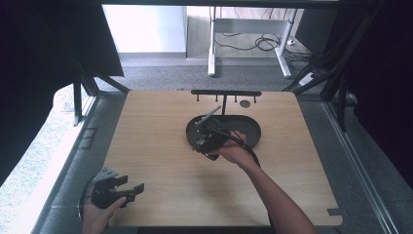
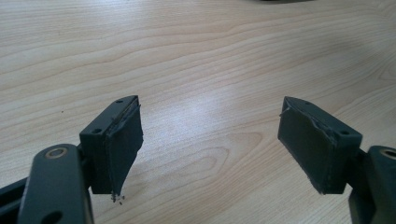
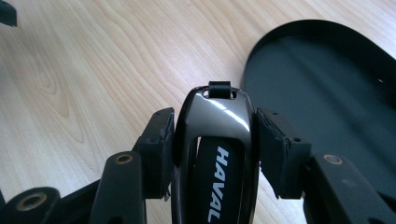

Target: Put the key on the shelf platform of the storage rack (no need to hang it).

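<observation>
A: Two handheld grippers are seen over one pale wooden table (image 1: 160,146). What is laid out on it, starting with the biggest thing?

B: Most of the high view is taken up by the table itself. Towards its far middle, a black oval tray (image 1: 251,127) is set flat, and a thin black rack (image 1: 226,92) with short pegs is stood just behind it at the far edge.

A: Where is the right gripper (image 1: 210,137) held?

B: It is held over the near left end of the tray, with the forearm stretched in from the bottom right. In the right gripper view, its two black jaws are pressed against the sides of a glossy black car key fob (image 3: 215,140), so the fob is clamped between them. The word HAVAL is printed in white on the fob, and a small black loop (image 3: 219,88) is seen at its tip. The fob is carried just beside the tray's rim (image 3: 299,28), above bare wood.

A: And the left gripper (image 1: 131,190)?

B: It is kept at the near left corner of the table, well apart from the tray. Its jaws are spread wide with nothing between them.
</observation>
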Action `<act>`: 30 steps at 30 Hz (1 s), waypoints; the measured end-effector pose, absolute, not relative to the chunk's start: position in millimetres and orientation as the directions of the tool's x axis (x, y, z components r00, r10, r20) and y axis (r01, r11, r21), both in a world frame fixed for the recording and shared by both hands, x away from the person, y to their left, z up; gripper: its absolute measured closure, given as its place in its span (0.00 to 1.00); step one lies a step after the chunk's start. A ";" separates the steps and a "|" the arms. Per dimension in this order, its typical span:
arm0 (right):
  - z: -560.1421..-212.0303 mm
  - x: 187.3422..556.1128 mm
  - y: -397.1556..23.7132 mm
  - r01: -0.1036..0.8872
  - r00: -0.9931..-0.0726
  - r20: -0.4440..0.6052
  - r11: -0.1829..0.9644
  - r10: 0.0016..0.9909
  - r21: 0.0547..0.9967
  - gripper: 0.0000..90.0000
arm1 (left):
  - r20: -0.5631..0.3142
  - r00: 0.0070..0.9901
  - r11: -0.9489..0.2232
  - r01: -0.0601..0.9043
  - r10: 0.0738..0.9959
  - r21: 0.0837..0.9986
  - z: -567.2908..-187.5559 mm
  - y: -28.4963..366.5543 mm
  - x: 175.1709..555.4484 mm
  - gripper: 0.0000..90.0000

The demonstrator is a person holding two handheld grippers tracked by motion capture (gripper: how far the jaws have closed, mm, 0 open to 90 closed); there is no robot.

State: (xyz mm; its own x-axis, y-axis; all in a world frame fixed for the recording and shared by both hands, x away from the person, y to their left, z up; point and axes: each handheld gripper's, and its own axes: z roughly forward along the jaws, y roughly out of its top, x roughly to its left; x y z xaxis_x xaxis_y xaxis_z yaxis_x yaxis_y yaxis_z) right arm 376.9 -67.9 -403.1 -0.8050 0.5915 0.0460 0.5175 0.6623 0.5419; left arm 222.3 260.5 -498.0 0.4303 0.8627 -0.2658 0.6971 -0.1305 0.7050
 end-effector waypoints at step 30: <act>-407.3 405.1 -98.8 0.582 -0.741 0.039 0.613 0.670 0.534 0.55 | -0.269 0.427 -0.126 0.699 0.864 0.704 -497.7 260.9 222.1 0.25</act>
